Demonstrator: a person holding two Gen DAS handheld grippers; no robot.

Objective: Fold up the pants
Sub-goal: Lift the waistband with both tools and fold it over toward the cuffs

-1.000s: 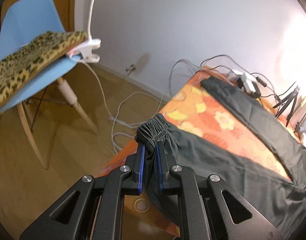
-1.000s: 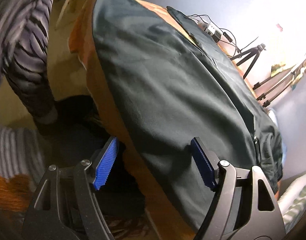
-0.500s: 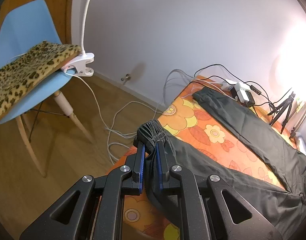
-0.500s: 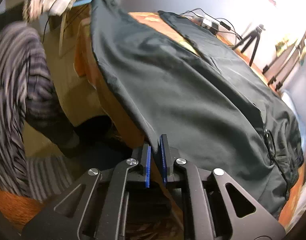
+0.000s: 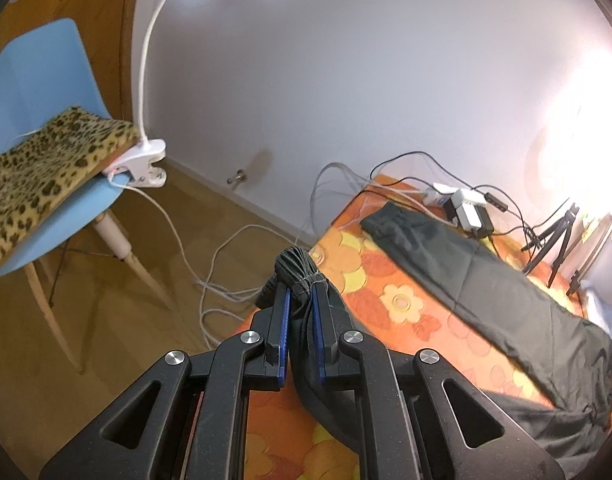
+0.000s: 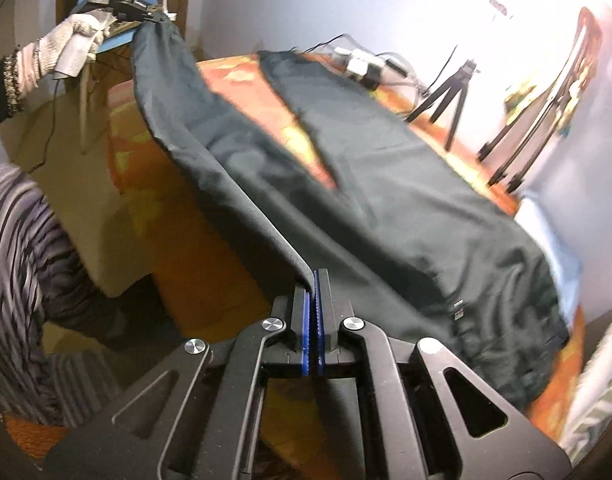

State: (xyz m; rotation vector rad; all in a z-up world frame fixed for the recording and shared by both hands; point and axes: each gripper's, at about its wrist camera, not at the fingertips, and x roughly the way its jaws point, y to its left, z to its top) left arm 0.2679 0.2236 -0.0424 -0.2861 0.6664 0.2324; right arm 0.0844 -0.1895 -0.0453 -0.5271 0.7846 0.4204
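Raised since the earlier frames: the near leg of the pants (image 6: 378,184), now lifted off the orange floral cloth (image 5: 406,300) along its near edge and stretched between both grippers; the right gripper's jaws, wide apart a second ago, are now closed.

Left gripper (image 5: 299,312): jaws clamped on the gathered elastic cuff (image 5: 295,268) of the near leg, the bunched hem protruding beyond the blue pads. In the right wrist view this gripper (image 6: 139,10) is seen at far left, held by a white-gloved hand (image 6: 63,54), with the leg hanging from it.

Right gripper (image 6: 314,296): jaws shut on the near edge of the dark fabric, partway along the leg toward the waist.

Pants: dark, spread over the tabletop; the far leg (image 5: 486,276) is laid flat on the floral cloth, its cuff near the power strip and cables (image 5: 466,208) at the far edge.

Also noted: blue chair (image 5: 45,120) with leopard-print cushion (image 5: 45,160) at left; white clip lamp (image 5: 143,160) fastened to the seat; tripods (image 5: 554,244) at far right.
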